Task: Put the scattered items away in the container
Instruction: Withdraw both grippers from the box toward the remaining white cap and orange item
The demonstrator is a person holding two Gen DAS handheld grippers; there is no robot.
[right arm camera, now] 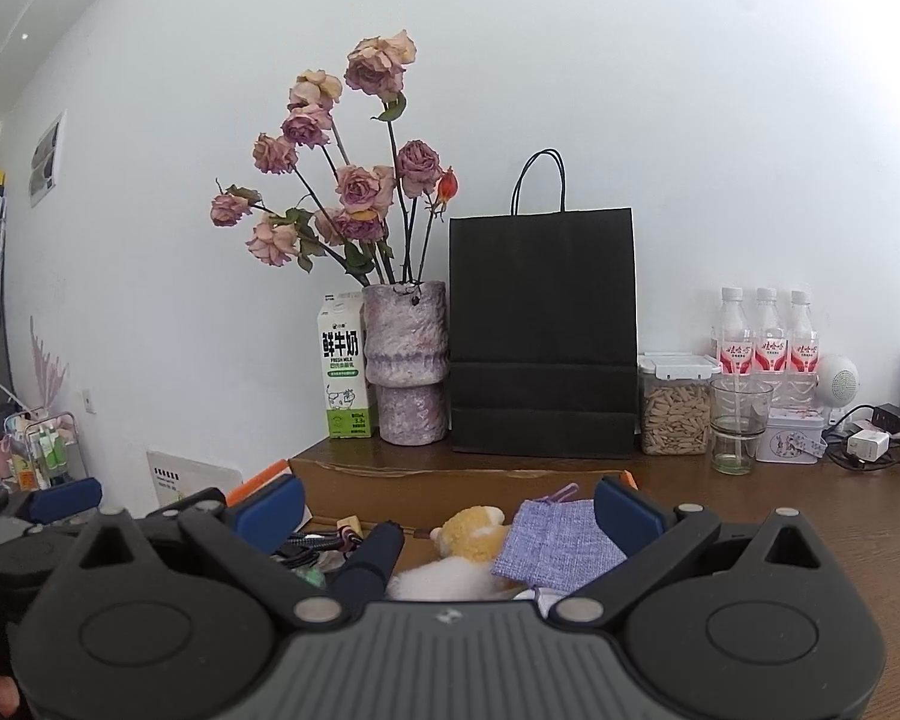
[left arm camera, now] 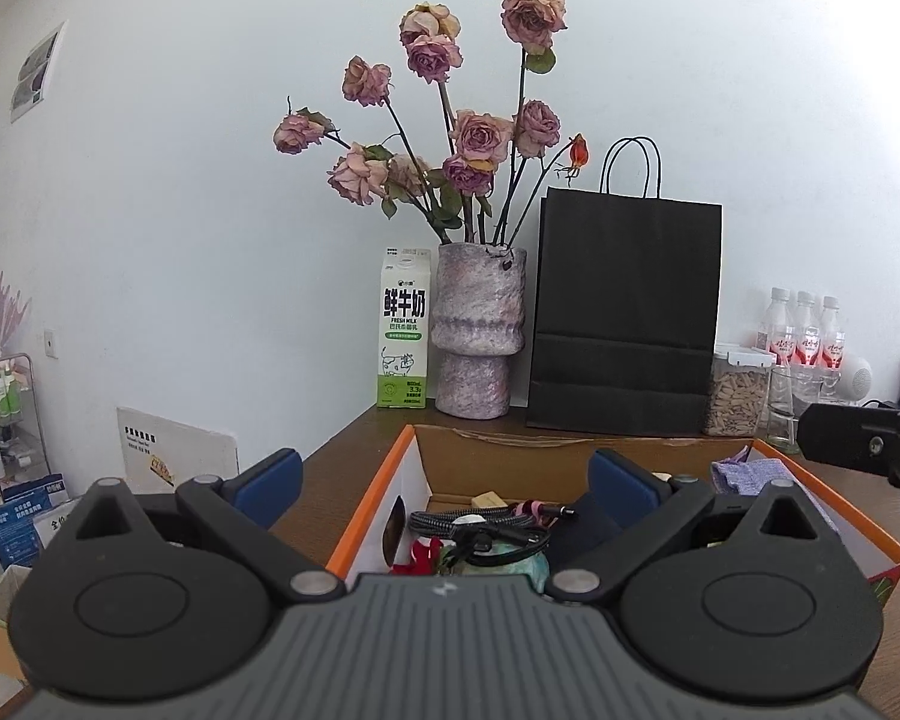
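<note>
Left wrist view gives me the box (left arm camera: 582,450) on the counter (left arm camera: 342,474), orange-edged, already holding a cable (left arm camera: 480,525), a plush (right arm camera: 471,531), and a purple pouch (right arm camera: 561,540). My left tool (left arm camera: 444,483) hangs over the box's near side, jaws spread and empty. My right tool (right arm camera: 447,510) is also wide open over it, gripping nothing. Behind the box stand a milk carton (left arm camera: 403,330), a vase (left arm camera: 479,330) and a black bag (left arm camera: 624,312).

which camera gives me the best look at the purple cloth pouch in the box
The right wrist view: the purple pouch lies nearly whole between the open right tongs. The left wrist view shows only its corner behind a finger.
</note>
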